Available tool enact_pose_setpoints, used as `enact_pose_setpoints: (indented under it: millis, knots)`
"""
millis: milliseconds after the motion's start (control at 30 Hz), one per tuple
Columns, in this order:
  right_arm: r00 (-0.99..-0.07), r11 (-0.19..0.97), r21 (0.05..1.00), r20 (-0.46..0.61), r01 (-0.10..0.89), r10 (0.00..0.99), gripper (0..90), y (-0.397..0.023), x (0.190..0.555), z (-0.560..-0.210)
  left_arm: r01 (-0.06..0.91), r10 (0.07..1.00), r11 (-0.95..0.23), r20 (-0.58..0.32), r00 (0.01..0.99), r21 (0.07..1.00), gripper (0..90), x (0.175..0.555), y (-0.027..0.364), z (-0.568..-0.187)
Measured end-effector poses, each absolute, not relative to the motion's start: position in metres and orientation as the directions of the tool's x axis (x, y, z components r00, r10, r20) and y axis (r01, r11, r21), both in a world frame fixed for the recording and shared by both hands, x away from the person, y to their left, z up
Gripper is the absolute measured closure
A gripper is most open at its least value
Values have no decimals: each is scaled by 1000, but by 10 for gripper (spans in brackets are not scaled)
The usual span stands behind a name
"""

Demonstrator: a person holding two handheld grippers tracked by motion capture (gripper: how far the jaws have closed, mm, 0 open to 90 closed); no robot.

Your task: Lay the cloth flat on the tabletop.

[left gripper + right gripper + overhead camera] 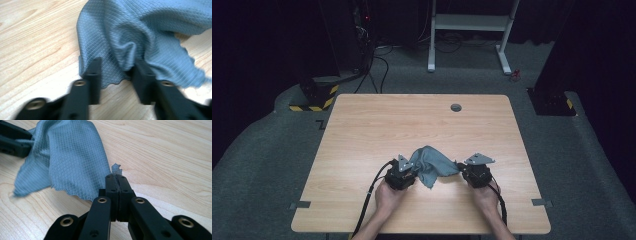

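Observation:
A grey-blue quilted cloth lies rumpled on the wooden table near its front edge, between my two grippers. My left gripper is at the cloth's left side. In the left gripper view its jaws stand apart, with a bunched fold of the cloth and its scalloped edge between them. My right gripper is at the cloth's right side. In the right gripper view it is shut on a corner of the cloth, and a small tip of fabric pokes out past the jaws. The left gripper shows at that view's top left.
A small round grommet sits in the table near its far edge. Tape marks stick to the front corners. Beyond the table stand a white desk frame, dark equipment and cables on grey carpet.

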State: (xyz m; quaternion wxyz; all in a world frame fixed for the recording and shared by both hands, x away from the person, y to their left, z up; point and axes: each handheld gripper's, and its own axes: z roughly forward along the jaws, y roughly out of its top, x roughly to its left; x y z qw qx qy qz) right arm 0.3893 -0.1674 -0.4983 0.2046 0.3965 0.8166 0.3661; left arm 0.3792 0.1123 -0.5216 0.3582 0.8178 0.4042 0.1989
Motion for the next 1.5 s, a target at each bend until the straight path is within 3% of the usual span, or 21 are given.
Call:
enact_pose_setpoints:
  millis: [133, 400, 500, 600, 733, 900, 967, 1000, 1067, 1100, 1300, 1500]
  knots:
    - [-598, 416, 762, -48, 496, 800, 897, -169, 390, -498, 517, 786, -439, 34, 618, 735, 869, 379, 117, -518]
    - [-616, 423, 767, -45, 483, 786, 896, -174, 372, -497, 542, 780, -388, -46, 623, 745, 876, 370, 149, -500]
    - [-657, 452, 753, -35, 478, 753, 884, -170, 356, -504, 573, 785, -395, -61, 617, 718, 844, 367, 160, -505]
    - [-674, 459, 754, -29, 470, 738, 792, -166, 353, -505, 578, 785, -383, -76, 615, 721, 781, 365, 162, -506]
    - [-649, 408, 786, -11, 464, 760, 707, -165, 358, -494, 561, 787, -365, -75, 612, 743, 620, 364, 161, -501]
    - [-641, 435, 745, -13, 505, 767, 658, -158, 376, -498, 563, 790, -358, -79, 607, 744, 526, 370, 152, -502]
    - [-640, 439, 737, -12, 514, 769, 686, -157, 378, -500, 571, 793, -367, -74, 605, 735, 595, 373, 146, -506]
    - [-640, 443, 722, 0, 531, 768, 753, -156, 380, -504, 562, 782, -388, -61, 620, 730, 595, 374, 145, -508]
    - [-647, 467, 716, -29, 519, 762, 900, -157, 377, -508, 531, 764, -421, -28, 645, 735, 807, 371, 142, -508]
    - [-646, 471, 713, -34, 519, 763, 900, -158, 374, -508, 528, 759, -425, -29, 651, 735, 844, 369, 143, -507]
    - [-644, 482, 709, -51, 514, 763, 899, -177, 360, -509, 525, 742, -431, -43, 669, 734, 874, 361, 151, -506]
    - [-657, 431, 748, 9, 505, 754, 644, -165, 366, -501, 528, 735, -433, -53, 676, 731, 871, 359, 153, -508]
